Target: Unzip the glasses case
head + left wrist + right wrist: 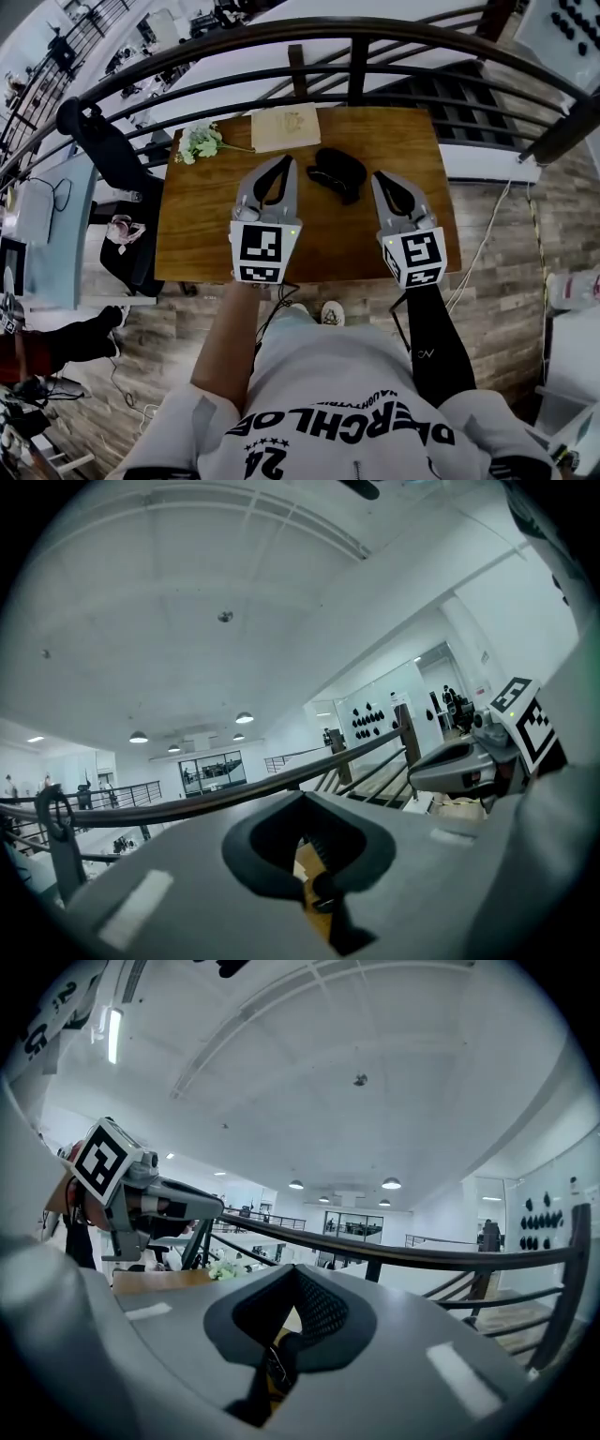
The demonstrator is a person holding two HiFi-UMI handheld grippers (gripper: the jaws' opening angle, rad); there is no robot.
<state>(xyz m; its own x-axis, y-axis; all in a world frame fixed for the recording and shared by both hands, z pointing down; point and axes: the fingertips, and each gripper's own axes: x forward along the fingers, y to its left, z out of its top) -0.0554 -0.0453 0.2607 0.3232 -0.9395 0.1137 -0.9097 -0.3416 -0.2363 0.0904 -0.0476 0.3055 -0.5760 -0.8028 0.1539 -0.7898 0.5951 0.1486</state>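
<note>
- The glasses case (337, 174), black and rounded, lies flat on the wooden surface (202, 234), a little toward 2 o'clock from the surface's middle. It rests free, with no jaw on it.
- From the head view I cannot tell whether its zip is closed or run open. The dark shell shows two lobes but no clear seam.
- The left hand-held gripper (287, 161) hangs just to the case's 9 o'clock. Its own view shows the jaws brought together tip to tip, with nothing between them but a glimpse of wood below.
- The right hand-held gripper (377, 175) hangs at the case's 3 o'clock, likewise fully closed and holding nothing.
- Both point nearly level toward 12 o'clock and flank the case. That stance would probably let one steady the shell while the other works the zip pull.
- With both closed and clear of the case, the scene fits hands poised to take hold as well as hands just drawn off.
- A sprig of white flowers (200, 142) lies at the surface's 10 o'clock corner and a pale card (286, 127) at its 12 o'clock edge, both clear of the work.
</note>
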